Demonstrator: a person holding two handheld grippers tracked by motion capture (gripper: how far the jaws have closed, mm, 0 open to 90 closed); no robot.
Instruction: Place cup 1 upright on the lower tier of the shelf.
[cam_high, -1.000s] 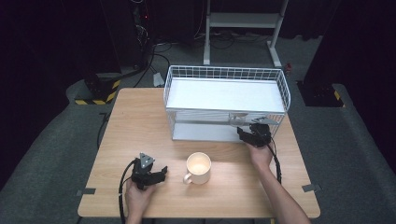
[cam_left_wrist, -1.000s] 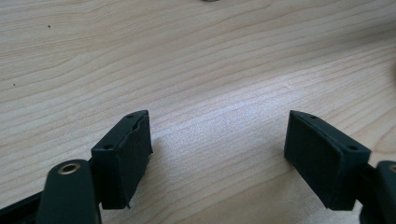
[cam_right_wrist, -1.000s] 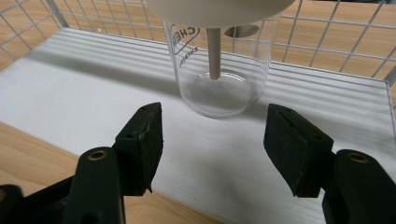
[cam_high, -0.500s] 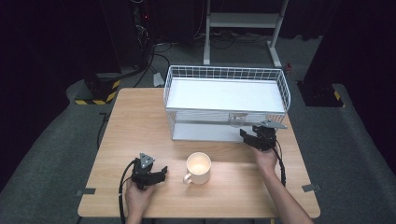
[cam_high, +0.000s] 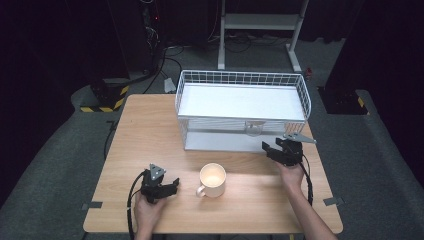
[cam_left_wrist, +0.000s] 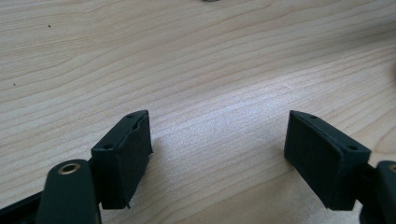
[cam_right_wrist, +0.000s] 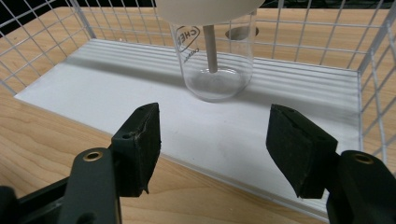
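At the right end of the wooden table (cam_high: 150, 130), the right gripper (cam_high: 274, 150) sits just in front of the lower shelf of the white wire rack (cam_high: 243, 80), its jaws pointing in at a clear glass beaker (cam_right_wrist: 214, 63) that stands upright on the white shelf liner (cam_right_wrist: 140, 98), with a thin rod inside it. The jaws stand apart with nothing between the pads (cam_right_wrist: 147, 140); they have just been opening a little, and the glass is clear of them, well beyond the tips. To my reading this is the moment just after the glass was set under the rack, or just before a grasp; the pictures don't decide which. A pick would call for a straight advance until the pads flank the glass walls, then a gentle squeeze, minding the wire side close on the right. Over at the near left, the left gripper (cam_high: 165, 186) rests low over bare wood, jaws apart and empty, with a cream mug (cam_high: 212, 179) just to its right, handle toward the near left.
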